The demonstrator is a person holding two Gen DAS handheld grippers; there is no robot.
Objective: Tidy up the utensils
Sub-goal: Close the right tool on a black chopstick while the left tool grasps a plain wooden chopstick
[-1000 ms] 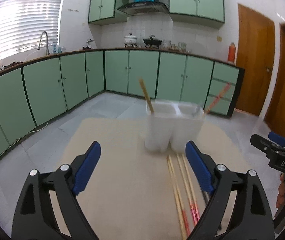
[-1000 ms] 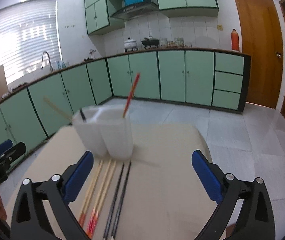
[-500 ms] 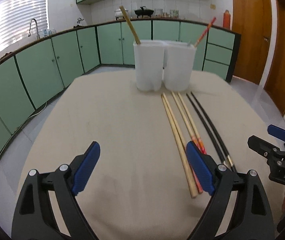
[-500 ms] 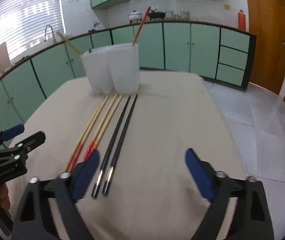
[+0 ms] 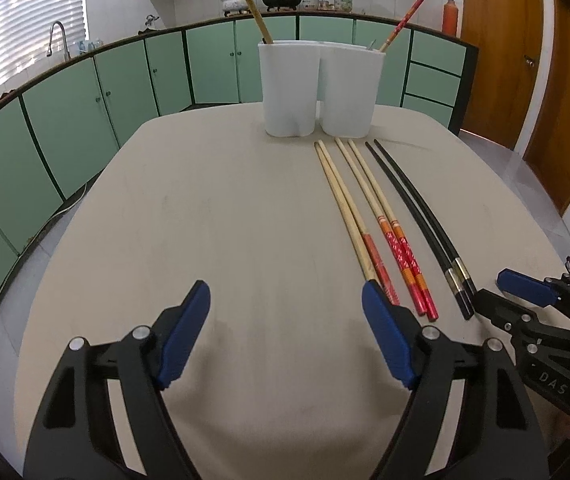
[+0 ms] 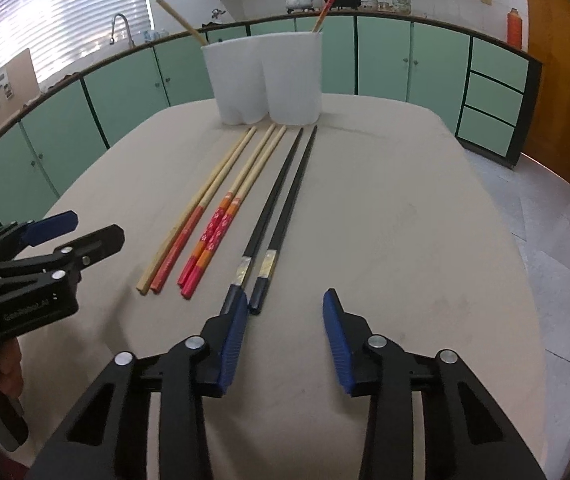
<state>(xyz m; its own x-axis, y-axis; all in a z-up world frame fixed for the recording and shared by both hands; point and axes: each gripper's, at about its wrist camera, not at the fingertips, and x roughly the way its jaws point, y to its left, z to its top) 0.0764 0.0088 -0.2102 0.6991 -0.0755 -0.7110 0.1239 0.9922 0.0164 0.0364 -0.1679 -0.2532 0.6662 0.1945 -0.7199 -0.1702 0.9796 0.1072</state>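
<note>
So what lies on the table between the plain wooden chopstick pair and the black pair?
The red-and-orange-handled chopstick pair lies between the plain wooden pair and the black pair, clearest in the right wrist view.

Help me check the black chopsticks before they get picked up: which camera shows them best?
The right wrist view: the black chopsticks lie full length down its middle, silver bands clear, butt ends beside the closing right gripper, nothing gripped yet. The left wrist view shows them off to the right, smaller and curved by the lens.
</note>
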